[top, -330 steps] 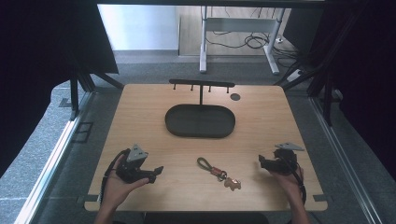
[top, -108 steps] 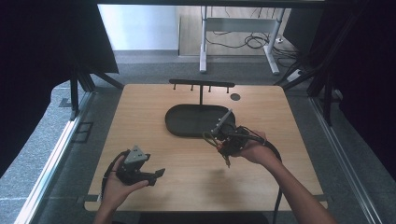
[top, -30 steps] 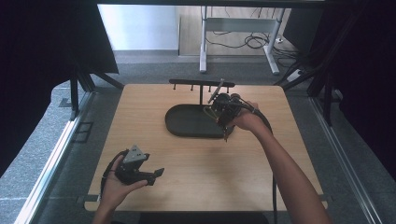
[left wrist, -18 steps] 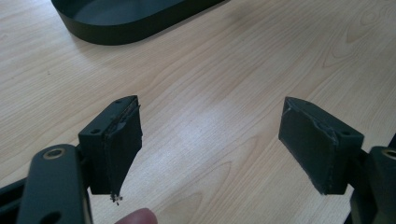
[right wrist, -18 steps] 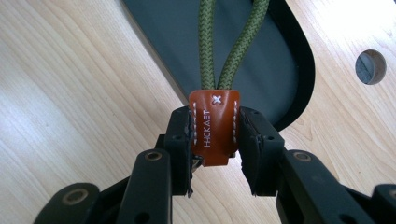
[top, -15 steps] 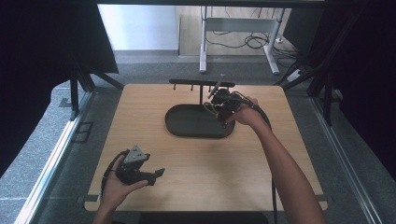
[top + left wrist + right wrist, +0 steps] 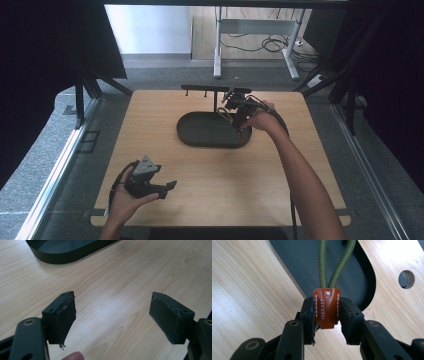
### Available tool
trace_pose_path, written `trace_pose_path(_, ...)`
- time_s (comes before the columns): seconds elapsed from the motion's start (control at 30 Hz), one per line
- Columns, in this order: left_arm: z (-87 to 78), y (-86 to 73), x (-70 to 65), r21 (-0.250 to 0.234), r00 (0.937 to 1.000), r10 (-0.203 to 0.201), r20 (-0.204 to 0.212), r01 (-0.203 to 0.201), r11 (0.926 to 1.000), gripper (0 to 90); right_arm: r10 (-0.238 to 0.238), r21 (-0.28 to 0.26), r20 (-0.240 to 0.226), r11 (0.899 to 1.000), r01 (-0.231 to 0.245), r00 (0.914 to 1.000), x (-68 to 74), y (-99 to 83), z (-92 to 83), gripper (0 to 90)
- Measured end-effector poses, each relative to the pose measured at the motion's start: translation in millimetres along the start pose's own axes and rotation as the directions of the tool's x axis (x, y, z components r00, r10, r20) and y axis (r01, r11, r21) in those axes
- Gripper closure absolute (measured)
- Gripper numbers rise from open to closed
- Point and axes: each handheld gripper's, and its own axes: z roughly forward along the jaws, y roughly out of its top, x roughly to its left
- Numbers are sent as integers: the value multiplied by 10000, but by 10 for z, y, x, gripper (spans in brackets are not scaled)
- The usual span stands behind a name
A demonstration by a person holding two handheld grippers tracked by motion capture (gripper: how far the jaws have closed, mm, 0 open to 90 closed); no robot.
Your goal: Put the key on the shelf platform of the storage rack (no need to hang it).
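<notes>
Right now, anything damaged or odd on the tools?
Yes: the left tool's pads look frayed, with torn edges and a loose shred hanging at the bottom. The right tool grips the brown leather tab of the green cord squarely.

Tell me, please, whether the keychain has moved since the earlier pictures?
Yes. The keychain has left the table's near edge; the right tool holds it beyond the black tray, by the rack.

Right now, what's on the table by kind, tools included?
Dark oval tray: 1
Black hook rack: 1
Keychain, brown leather tab on green cord: 1
Tools: 2, left tool open, right tool shut on the keychain
Total: 5
</notes>
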Motion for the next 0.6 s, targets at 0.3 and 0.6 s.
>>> trace_pose_path(0.3,-17,3,-9,-82,10000,-41,-2,41,10000,217,55,80,120,10000,-56,9999,-17,55,18,664)
trace_pose_path(0.6,-16,3,-9,-94,10000,-53,-5,53,9999,217,-65,101,33,9999,64,10000,-32,144,64,664)
